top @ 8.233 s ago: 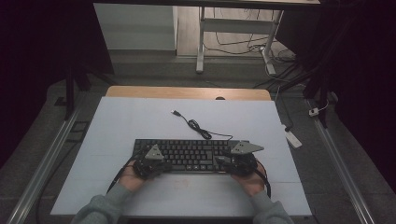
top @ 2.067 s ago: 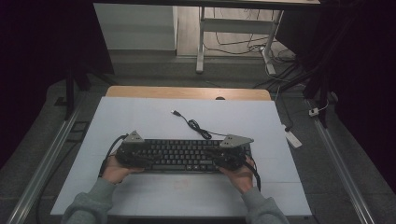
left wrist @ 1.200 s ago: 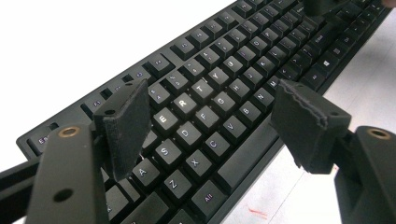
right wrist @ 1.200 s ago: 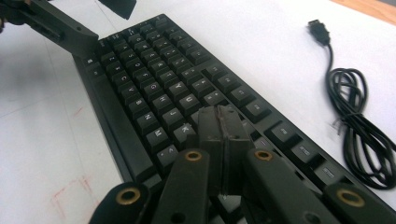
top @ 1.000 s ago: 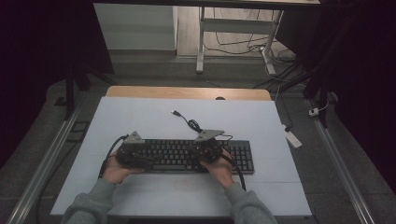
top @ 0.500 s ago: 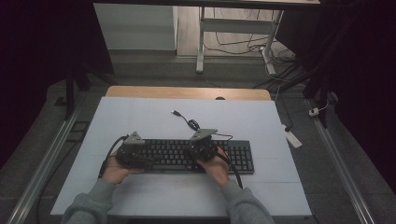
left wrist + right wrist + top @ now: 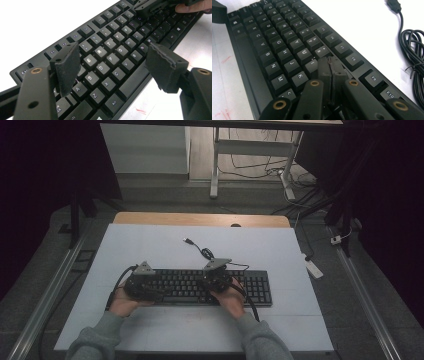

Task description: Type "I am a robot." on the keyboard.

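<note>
A black keyboard (image 7: 185, 287) lies across the near half of the white table (image 7: 150, 245), its black cable (image 7: 202, 252) coiled just behind it. My left gripper (image 7: 150, 287) hovers over the keyboard's left end. In the left gripper view its jaws (image 7: 113, 53) stand wide open above the letter keys (image 7: 107, 45), with nothing between the pads. My right gripper (image 7: 212, 281) is over the keyboard's middle. In the right gripper view its jaws (image 7: 330, 61) are shut together, tips down on the keys (image 7: 282, 42) near the I key. The right gripper (image 7: 150, 6) also shows at the top of the left gripper view.
The cable's loops (image 7: 412, 50) and its USB plug (image 7: 393, 5) lie on the table behind the keyboard. A white power strip (image 7: 314, 268) sits off the table's right edge. Metal rails run along both sides, and a desk frame (image 7: 215, 165) stands beyond the far edge.
My right gripper has moved left from the keyboard's right end to its middle, creeping a little further left in the last second. The left gripper has stayed at the left end.
</note>
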Demonstrator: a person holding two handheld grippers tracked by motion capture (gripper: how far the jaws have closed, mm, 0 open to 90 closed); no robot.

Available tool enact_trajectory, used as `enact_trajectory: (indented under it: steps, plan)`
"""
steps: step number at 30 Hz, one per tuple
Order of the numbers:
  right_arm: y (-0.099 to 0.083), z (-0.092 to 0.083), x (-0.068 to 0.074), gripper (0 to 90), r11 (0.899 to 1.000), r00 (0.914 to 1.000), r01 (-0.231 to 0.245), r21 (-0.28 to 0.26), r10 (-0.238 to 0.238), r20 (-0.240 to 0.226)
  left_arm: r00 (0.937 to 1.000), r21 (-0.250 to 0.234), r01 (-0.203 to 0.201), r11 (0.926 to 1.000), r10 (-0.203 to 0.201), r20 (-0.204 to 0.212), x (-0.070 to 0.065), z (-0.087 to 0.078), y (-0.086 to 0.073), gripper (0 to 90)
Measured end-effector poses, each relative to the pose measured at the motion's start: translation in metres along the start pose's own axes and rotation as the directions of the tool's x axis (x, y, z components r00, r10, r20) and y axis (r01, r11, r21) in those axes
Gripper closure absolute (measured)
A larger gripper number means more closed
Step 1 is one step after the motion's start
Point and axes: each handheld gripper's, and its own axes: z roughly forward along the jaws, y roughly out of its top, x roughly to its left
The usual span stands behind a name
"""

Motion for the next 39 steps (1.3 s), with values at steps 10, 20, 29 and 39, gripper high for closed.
enact_trajectory:
  steps: [10,20,29,39]
  plan:
    - [0.0,0.0,0.002,89.4,1.0,0.9997,0.017,-0.007,-0.017,0.017,1.0,-0.001,-0.002,1.0,0.002,-0.002,0.0,0.0,0.0,27.9]
    - [0.0,-0.021,-0.002,84.6,0.997,0.9999,-0.015,-0.082,0.015,0.004,1.0,-0.01,0.006,0.9999,-0.006,-0.004,0.002,-0.001,-0.001,27.9]
    - [-0.017,-0.053,-0.007,66.2,0.993,0.9994,-0.032,-0.114,0.033,0.013,0.9997,-0.018,0.018,0.9997,-0.018,-0.017,0.005,-0.003,-0.001,28.0]
    - [-0.046,-0.086,-0.014,56.7,0.992,0.9978,-0.047,-0.12,0.052,0.04,0.9987,-0.022,0.032,0.9992,-0.033,-0.038,0.008,-0.003,-0.002,28.1]
